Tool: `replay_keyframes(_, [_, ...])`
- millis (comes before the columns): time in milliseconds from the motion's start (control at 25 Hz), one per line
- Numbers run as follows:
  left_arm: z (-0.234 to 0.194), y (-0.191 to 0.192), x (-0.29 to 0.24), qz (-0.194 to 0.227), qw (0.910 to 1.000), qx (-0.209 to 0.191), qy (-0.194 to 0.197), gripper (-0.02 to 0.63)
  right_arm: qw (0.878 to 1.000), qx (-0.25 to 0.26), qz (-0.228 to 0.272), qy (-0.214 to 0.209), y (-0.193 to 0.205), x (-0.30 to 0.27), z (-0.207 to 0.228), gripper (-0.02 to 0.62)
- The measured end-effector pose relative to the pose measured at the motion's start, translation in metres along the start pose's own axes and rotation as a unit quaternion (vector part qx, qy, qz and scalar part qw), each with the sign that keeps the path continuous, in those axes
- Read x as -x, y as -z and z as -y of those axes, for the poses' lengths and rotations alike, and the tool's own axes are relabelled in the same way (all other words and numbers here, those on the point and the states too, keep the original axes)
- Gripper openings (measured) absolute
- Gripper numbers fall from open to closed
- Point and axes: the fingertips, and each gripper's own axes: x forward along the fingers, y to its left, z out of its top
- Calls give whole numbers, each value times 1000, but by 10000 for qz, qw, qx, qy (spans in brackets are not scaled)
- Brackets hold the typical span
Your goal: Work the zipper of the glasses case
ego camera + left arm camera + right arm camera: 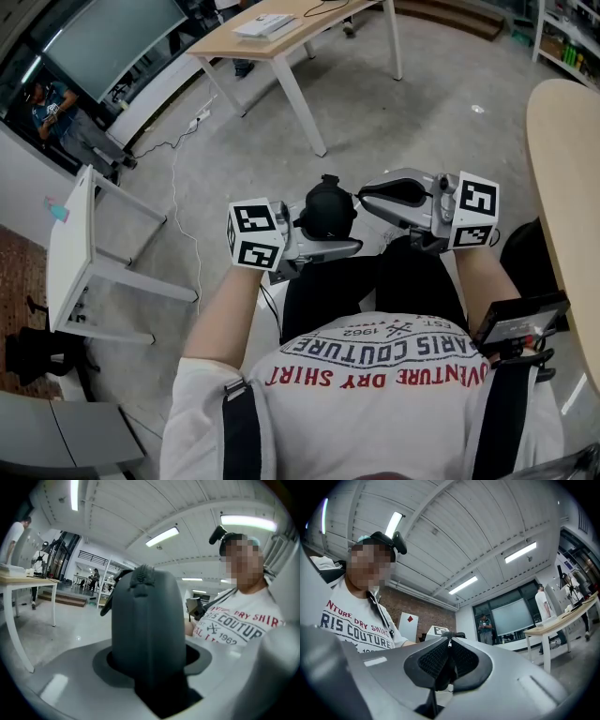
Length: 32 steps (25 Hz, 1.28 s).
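Observation:
The black glasses case (326,208) is held up in front of the person's chest. My left gripper (321,242) is shut on it. In the left gripper view the case (146,620) stands upright between the jaws, its zipper (140,576) running over the top. My right gripper (366,197) comes in from the right and meets the case's upper side. In the right gripper view its ribbed pads (433,660) are nearly together, pinching a small silver zipper pull (450,643). The dark case (452,634) only just shows beyond the pads.
Below lies bare concrete floor (394,112). A wooden table (281,33) stands at the far end, a small white table (75,234) at the left, and a curved wooden tabletop (562,187) at the right. A cable (173,178) trails across the floor. A person (56,108) stands far left.

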Motion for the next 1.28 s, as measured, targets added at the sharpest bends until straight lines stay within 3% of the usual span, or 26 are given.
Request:
replay_keyframes(640, [2,-30,5,971,9944,409,92,245,9998,-93,185,-15,-4,0,0,21])
replay_keyframes(840, [-2,-46,9,1534,9865,564,22,245,9996,-122,240,6,-5,2,1,21])
replay_keyframes(1080, [-2,-52,8,1770,9827,549,-49,245,9993,-157,330,13,-6,4,1,21])
replay_keyframes(1280, [-5,-67,18,2253,9723,619,-107,245,9992,-181,347,-12,-4,3,-1,20])
